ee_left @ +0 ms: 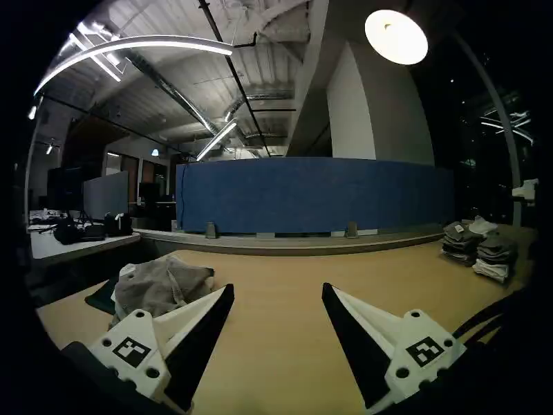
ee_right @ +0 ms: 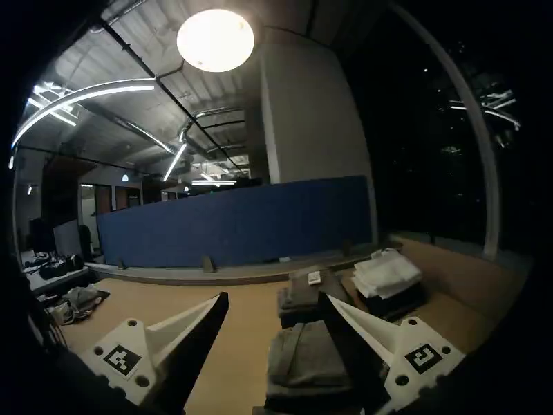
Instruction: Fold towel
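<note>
In the left gripper view a heap of crumpled grey towels (ee_left: 160, 285) lies on the wooden table (ee_left: 290, 304), just beyond my left finger. My left gripper (ee_left: 278, 299) is open above bare wood, holding nothing. Folded towels (ee_left: 480, 249) are stacked at the table's far right. In the right gripper view my right gripper (ee_right: 274, 304) is open, hovering over stacks of folded grey towels (ee_right: 311, 346), with a white folded stack (ee_right: 387, 273) behind them. The crumpled towel heap (ee_right: 75, 301) lies far off to the left.
A long blue partition (ee_left: 311, 194) runs along the table's far edge. A neighbouring desk (ee_left: 76, 242) at left carries dark bags. A round lamp (ee_left: 395, 36) hangs overhead on a curved pole (ee_left: 501, 131) rising at the right.
</note>
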A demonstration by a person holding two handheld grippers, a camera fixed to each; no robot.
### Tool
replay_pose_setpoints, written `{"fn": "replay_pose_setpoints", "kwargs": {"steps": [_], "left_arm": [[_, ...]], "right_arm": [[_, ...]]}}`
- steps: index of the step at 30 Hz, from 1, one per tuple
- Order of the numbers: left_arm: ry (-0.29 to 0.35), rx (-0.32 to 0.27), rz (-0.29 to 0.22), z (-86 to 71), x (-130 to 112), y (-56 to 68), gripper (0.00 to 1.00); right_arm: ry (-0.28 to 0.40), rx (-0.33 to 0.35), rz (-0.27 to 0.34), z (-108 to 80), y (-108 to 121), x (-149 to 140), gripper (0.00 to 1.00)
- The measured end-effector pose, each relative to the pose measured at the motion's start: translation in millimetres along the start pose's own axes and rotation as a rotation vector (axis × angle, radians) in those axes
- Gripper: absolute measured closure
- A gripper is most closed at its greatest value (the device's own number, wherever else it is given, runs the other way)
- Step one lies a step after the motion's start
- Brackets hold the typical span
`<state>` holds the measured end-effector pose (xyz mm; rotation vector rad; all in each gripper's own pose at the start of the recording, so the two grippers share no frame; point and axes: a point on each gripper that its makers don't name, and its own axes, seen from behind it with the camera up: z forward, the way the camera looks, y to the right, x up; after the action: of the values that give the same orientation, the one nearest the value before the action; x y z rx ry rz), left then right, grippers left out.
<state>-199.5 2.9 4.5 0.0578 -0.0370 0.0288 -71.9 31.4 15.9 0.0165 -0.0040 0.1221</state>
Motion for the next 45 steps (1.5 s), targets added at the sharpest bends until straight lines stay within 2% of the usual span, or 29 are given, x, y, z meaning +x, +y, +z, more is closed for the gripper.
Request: {"fn": "replay_pose_setpoints", "kwargs": {"steps": [14, 29, 35, 45], "left_arm": [[0.000, 0.000, 0.000, 0.5, -0.3, -0.3, 0.06], [0.000, 0.000, 0.000, 0.0, -0.5, -0.4, 0.06], [0.000, 0.000, 0.000, 0.0, -0.5, 0.0, 0.06], [0.000, 0.000, 0.000, -0.4, -0.9, -0.6, 0.05]], "right_arm": [[-0.009, -0.030, 0.051, 7.7, 17.3, -60.2, 0.00], [-0.008, -0.009, 0.059, 18.4, 9.9, -76.7, 0.00], [-0.004, 0.000, 0.026, 15.5, 1.8, -79.0, 0.00], [0.016, -0.011, -0.078, 12.6, -11.7, -83.0, 0.00]]}}
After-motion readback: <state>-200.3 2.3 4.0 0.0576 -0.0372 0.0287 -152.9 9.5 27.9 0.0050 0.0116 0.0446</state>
